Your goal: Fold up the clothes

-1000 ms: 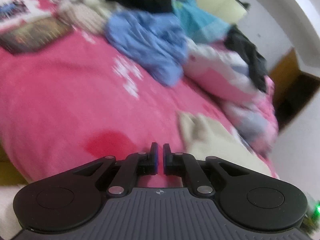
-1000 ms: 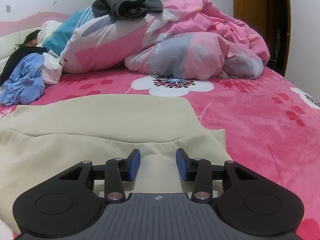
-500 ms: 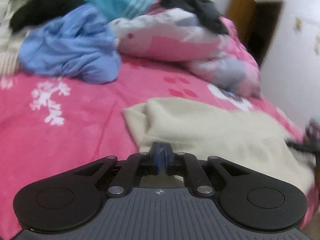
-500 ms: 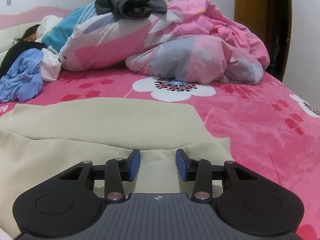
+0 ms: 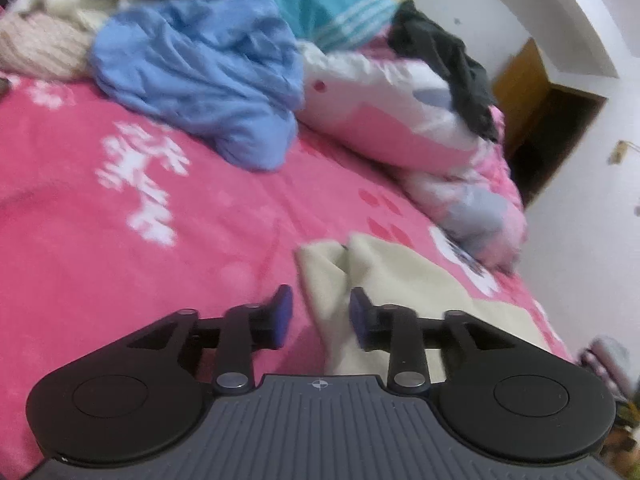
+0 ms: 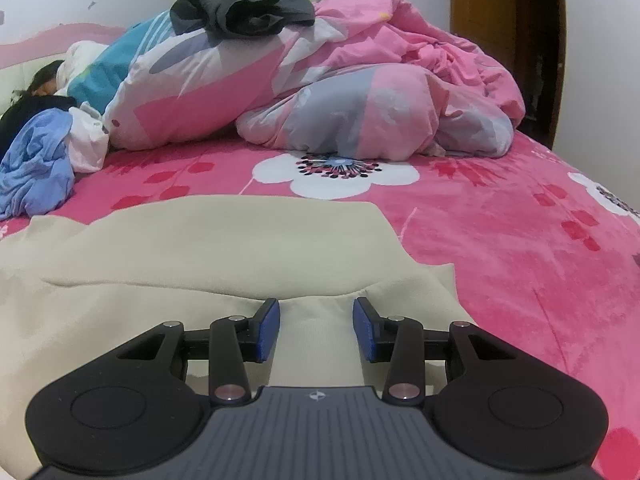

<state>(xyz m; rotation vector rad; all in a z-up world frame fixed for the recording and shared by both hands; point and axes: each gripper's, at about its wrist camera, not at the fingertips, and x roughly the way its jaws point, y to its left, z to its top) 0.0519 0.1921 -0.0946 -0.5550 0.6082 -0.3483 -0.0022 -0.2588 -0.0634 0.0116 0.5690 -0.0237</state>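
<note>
A cream garment (image 6: 200, 248) lies spread flat on the pink bed, with a folded layer across its far half. It also shows in the left wrist view (image 5: 404, 276), where its left corner is bunched. My left gripper (image 5: 320, 312) is open over that left edge, with cloth between the fingers but not gripped. My right gripper (image 6: 316, 324) is open and low over the garment's near right part, holding nothing.
A blue garment (image 5: 200, 76) lies crumpled at the bed's far left. A pink and grey quilt (image 6: 320, 92) is piled at the back, with a dark garment (image 6: 244, 8) on top. A teal striped cloth (image 5: 320, 4) lies beside them. A wooden door (image 6: 508, 40) stands far right.
My left gripper was shut half a second ago and is now open. It has swung around over the garment's left edge. My right gripper stayed open and edged slightly forward.
</note>
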